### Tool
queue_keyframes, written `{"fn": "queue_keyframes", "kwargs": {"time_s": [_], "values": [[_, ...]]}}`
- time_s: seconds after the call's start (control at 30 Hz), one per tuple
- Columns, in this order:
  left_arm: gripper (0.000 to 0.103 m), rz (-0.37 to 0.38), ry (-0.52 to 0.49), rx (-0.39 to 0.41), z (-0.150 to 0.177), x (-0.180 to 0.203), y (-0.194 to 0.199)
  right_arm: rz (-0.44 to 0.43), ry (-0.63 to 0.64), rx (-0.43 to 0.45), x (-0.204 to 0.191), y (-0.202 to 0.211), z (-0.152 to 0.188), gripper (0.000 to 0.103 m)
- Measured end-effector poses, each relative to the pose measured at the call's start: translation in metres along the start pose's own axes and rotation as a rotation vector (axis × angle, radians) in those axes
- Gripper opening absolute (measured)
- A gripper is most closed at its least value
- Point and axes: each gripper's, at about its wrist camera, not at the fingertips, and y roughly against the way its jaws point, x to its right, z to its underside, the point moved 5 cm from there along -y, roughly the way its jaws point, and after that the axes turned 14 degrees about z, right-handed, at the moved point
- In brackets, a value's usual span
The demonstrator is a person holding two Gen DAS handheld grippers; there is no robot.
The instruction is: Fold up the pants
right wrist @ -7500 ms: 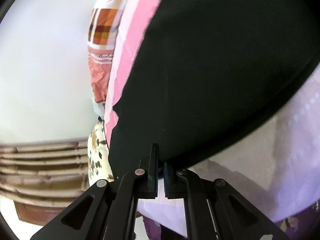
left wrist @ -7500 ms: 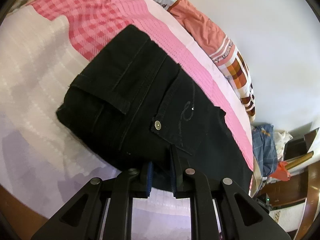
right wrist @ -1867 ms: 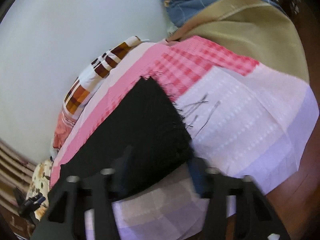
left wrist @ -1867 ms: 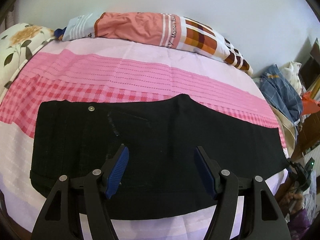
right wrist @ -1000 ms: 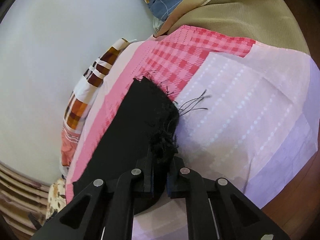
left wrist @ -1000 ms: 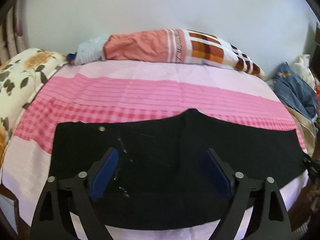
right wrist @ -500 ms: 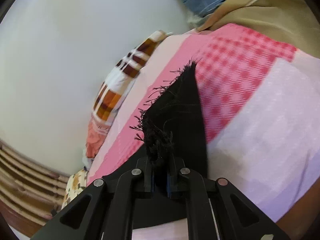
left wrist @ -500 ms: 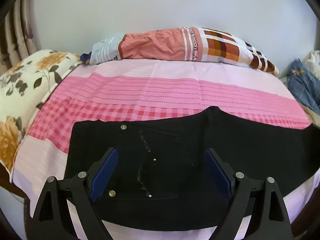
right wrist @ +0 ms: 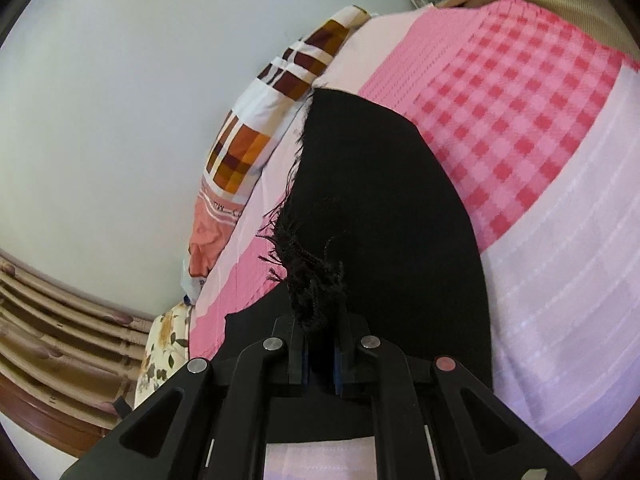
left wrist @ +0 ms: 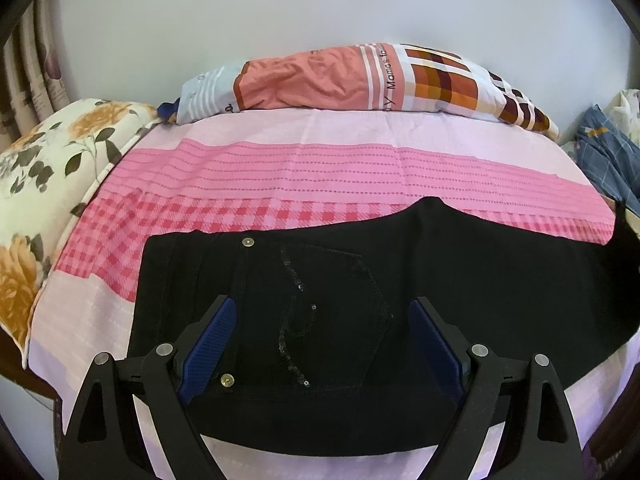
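I see a bed [left wrist: 340,160] covered by a sheet in bands of pale lilac, pink stripe and red-pink check, set against a plain pale wall [left wrist: 280,8]. A long pillow [left wrist: 360,80] in coral, white and an orange-brown check lies along the far edge by the wall; a floral pillow [left wrist: 48,168] sits at the left end. Striped curtains [left wrist: 36,72] hang at the left, and a blue plaid cloth [left wrist: 604,156] is heaped past the right end of the bed. On the long pillow I can read "Mama's" along a white stripe; the rest of the line is cut off by a fold.

The pants [left wrist: 440,280], black, lie flat across the near part of the bed, waist to the left, a sequinned back pocket [left wrist: 320,320] facing up with two metal rivets at its left side.

My left gripper [left wrist: 323,344] hovers over the pocket with its jaws spread wide, holding nothing. My right gripper [right wrist: 320,344] has its jaws closed tight on the frayed hem of the pants [right wrist: 380,220], the leg end lifted off the sheet with loose threads bunched just above the jaws.
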Motion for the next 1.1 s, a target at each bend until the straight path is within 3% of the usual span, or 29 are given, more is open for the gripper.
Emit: {"fn": "queue_keyframes", "kwargs": {"time_s": [0.6, 1.1], "values": [[0.088, 0.024, -0.005, -0.061, 0.009, 0.003, -0.007, -0.05, 0.032, -0.125, -0.038, -0.038, 0.039, 0.009], [0.088, 0.042, 0.034, -0.085, 0.015, -0.007, -0.012, -0.124, 0.15, -0.296, -0.109, -0.093, 0.103, 0.01]]}}
